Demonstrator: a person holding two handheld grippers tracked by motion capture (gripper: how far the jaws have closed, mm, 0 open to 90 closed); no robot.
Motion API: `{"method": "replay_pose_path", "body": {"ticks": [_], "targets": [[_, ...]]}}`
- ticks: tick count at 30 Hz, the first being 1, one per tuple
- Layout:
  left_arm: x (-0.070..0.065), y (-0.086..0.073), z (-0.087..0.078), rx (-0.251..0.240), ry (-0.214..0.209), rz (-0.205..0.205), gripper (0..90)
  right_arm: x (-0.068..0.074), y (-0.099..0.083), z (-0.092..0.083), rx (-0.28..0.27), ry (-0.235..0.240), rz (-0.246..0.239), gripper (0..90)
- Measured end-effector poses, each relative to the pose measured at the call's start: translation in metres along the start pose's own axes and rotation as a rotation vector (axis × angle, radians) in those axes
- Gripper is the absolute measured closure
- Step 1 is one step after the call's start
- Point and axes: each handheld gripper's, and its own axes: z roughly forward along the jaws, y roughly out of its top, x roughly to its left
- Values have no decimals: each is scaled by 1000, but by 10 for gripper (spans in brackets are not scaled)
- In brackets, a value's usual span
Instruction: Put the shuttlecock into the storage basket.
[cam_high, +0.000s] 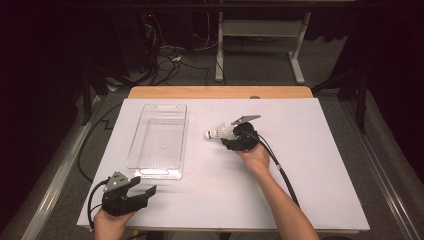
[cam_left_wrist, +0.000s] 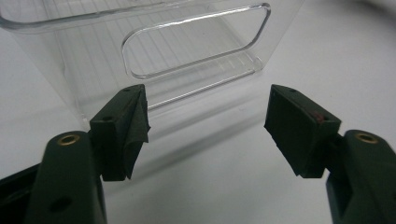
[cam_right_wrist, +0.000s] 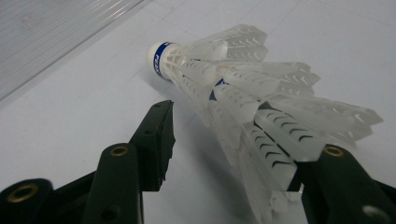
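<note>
A white plastic shuttlecock (cam_high: 216, 133) with a blue band at its cork lies on the white sheet right of centre. In the right gripper view the shuttlecock (cam_right_wrist: 224, 79) has its skirt between my right gripper's (cam_right_wrist: 229, 149) jaws, cork pointing away. The left pad stands clear of the skirt and the right pad is hidden behind it. In the high view my right gripper (cam_high: 227, 137) points left at the shuttlecock. My left gripper (cam_high: 145, 186) rests at the near left, open and empty. It faces the handle end of a clear plastic tray (cam_left_wrist: 93, 60).
The clear tray (cam_high: 159, 107) lies lengthwise at the left of the white sheet (cam_high: 300, 165), nothing in it. A black cable (cam_high: 280, 170) trails from the right gripper along the forearm. Beyond the wooden table edge (cam_high: 220, 92) are floor cables and a desk frame.
</note>
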Motion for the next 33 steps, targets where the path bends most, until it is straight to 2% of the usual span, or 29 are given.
{"method": "replay_pose_path", "body": {"ticks": [10, 25, 33], "targets": [[0, 0, 0, -1, -1, -1, 311, 4, 5, 2, 4, 0, -9, 562], [0, 0, 1, 0, -2, -1, 311, 7, 8, 5, 0, -7, -7, 594], [0, 0, 1, 1, -2, -2, 311, 6, 8, 7, 14, -4, 4, 665]]}}
